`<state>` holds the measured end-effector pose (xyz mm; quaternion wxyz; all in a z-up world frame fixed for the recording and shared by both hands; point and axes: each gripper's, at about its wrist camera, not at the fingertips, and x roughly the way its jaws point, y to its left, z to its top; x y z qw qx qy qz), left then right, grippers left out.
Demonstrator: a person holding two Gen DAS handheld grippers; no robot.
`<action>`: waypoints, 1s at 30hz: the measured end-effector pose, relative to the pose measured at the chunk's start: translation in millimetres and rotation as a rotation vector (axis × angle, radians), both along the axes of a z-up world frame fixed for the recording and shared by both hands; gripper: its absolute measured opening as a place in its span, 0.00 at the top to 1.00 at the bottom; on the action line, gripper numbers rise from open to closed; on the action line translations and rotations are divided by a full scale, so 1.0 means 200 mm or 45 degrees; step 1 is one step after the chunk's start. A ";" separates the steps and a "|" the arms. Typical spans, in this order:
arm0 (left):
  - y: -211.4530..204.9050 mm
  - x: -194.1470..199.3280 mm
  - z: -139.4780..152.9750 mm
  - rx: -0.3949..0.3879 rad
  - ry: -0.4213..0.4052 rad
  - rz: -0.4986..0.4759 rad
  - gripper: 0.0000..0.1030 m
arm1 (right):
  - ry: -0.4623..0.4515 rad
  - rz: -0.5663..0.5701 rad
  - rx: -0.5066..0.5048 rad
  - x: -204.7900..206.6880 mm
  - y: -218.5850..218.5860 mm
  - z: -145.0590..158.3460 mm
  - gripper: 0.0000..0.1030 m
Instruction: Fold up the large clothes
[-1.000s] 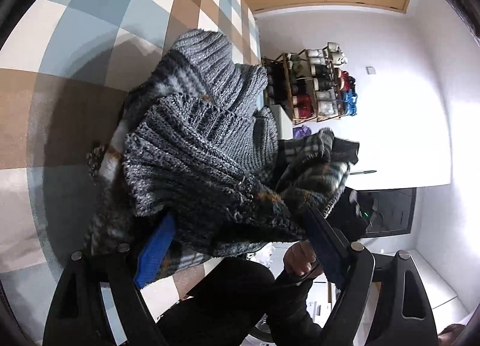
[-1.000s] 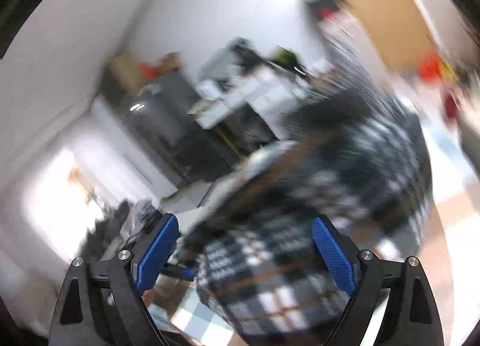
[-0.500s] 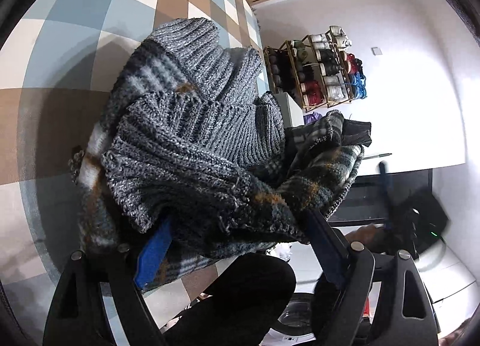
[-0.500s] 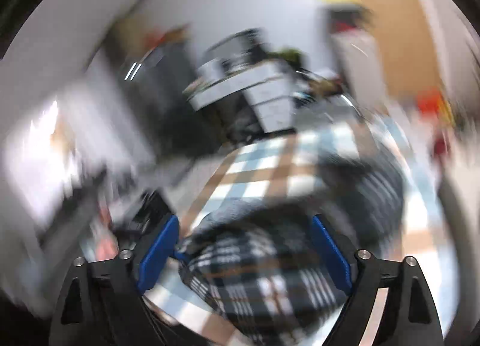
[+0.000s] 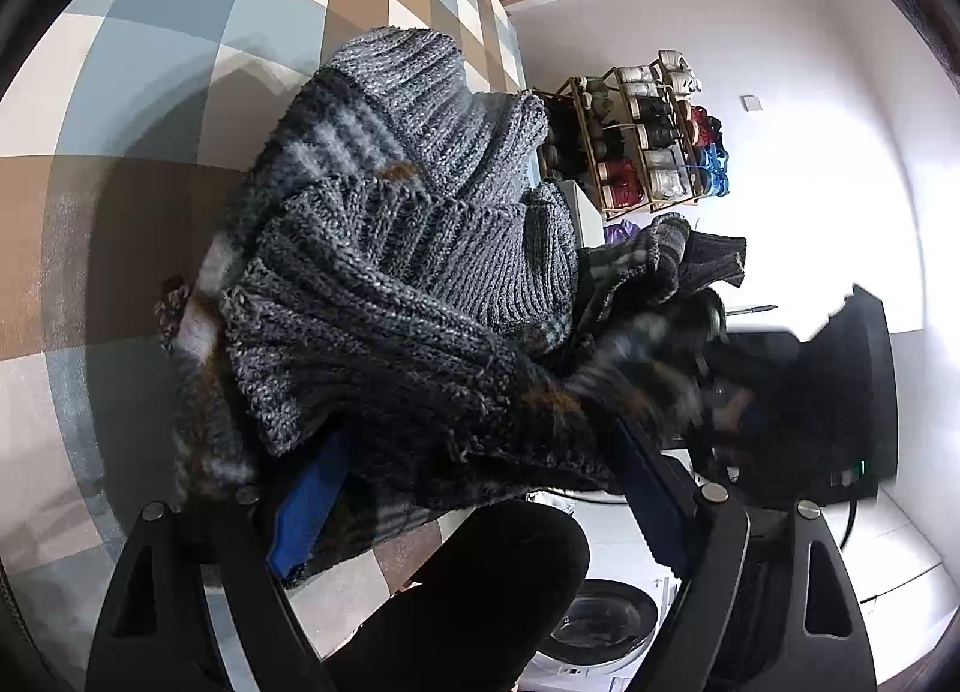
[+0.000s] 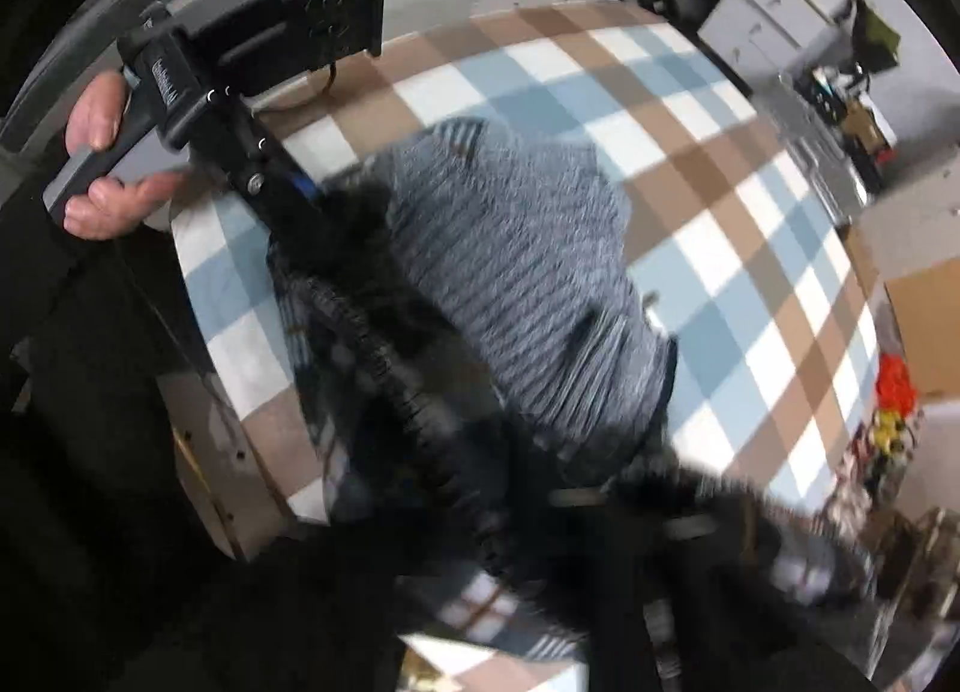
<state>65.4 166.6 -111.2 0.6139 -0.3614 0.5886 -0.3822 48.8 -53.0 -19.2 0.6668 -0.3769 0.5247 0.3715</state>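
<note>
Looking on, I judged the fold barely begun. The grey knit garment [image 5: 408, 272] was bunched in a thick heap rather than laid flat, part of it resting on the checked tablecloth [image 5: 150, 32] and part hanging past the near table edge at the lower middle of the left wrist view. No neat crease or squared layer showed anywhere, so the spreading, smoothing and folding were all left to do.

The left gripper [image 5: 480, 452] had its blue pads set wide apart with the thick wad of knit filling the gap, and it appeared to be grasping that bundle; the left hand [image 6: 102, 164] clutched its handle at the upper left of the right wrist view. The right gripper [image 5: 738, 404] sat at the garment's loose plaid end on the right, its jaws having just been closing and now clenched. Blur hid whether any cloth was pinched between them.

A wooden rack [image 5: 636, 140] by the wall was packed full, its contents too small to name. A washing machine [image 5: 600, 626] stood below; its drum I could not see into.
</note>
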 end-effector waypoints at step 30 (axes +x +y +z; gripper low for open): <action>-0.15 0.26 0.25 -0.215 -0.133 -0.095 0.20 | 0.315 -0.366 1.340 -0.15 -0.11 0.09 0.93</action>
